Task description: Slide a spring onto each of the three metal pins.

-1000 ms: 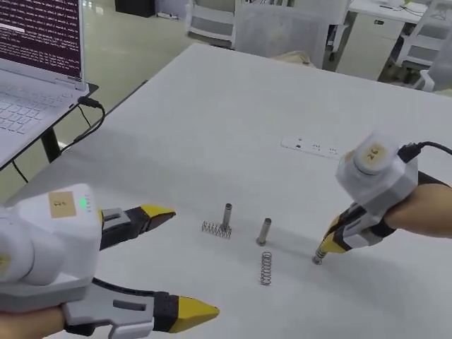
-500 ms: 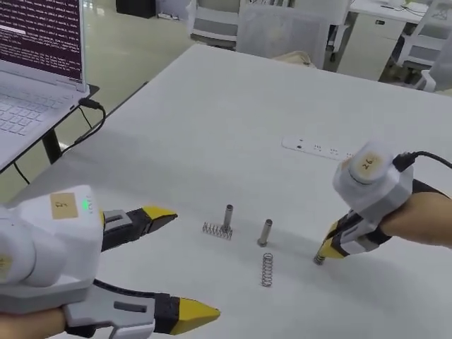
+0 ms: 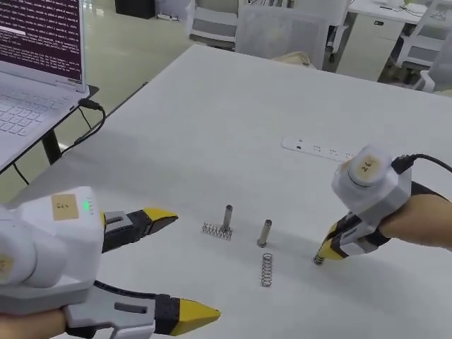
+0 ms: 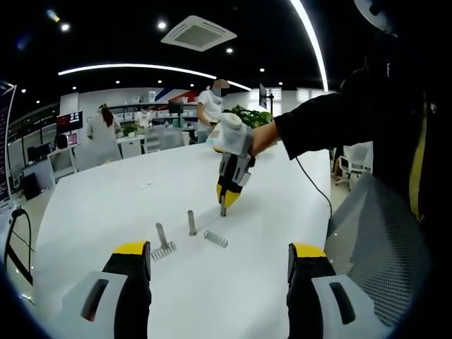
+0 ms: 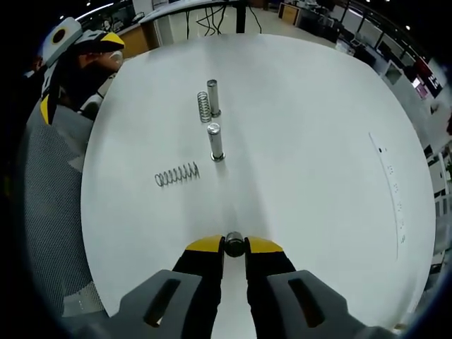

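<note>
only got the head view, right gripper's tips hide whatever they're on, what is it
Observer: The right gripper view shows the right gripper shut on the round top of a metal pin.
Operator: left jaws holding anything
Observer: No. In the left gripper view the left gripper is open, with bare table between its jaws.
Operator: anyone near the bench
Observer: Not close. The left gripper view shows a person standing across the room beyond the right gripper, and a second person further left in that view.
</note>
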Demonstrator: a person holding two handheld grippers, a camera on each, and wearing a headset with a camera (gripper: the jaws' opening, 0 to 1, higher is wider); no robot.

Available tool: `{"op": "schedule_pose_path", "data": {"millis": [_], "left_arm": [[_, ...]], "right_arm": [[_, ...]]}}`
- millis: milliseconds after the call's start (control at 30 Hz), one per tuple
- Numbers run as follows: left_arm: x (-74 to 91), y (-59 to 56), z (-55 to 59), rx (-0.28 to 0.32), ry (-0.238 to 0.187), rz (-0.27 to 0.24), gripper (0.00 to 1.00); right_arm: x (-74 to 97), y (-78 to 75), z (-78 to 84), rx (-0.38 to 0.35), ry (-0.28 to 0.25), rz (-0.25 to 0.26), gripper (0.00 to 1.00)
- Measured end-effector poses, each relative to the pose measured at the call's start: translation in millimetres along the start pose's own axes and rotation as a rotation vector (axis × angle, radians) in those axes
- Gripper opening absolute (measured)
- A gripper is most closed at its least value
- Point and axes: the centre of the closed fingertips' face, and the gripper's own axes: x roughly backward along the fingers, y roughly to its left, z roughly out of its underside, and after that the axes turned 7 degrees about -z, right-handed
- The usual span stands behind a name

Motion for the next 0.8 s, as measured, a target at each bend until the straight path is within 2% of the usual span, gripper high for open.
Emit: {"op": "schedule_pose_path", "data": {"millis": [433,800], "left_arm": [[-1.7,-0.9,0.6,0.001,0.006,0.002,0.75],[-4.9,-3.0,0.0,-0.003,0.009,0.015,0.74]], "right_arm": [[5.0,0.3,-3.9,-0.011,-0.052,0.018,0.25],[15.5,6.8,-10.2,0.005,-0.089,0.036,0.28]]}}
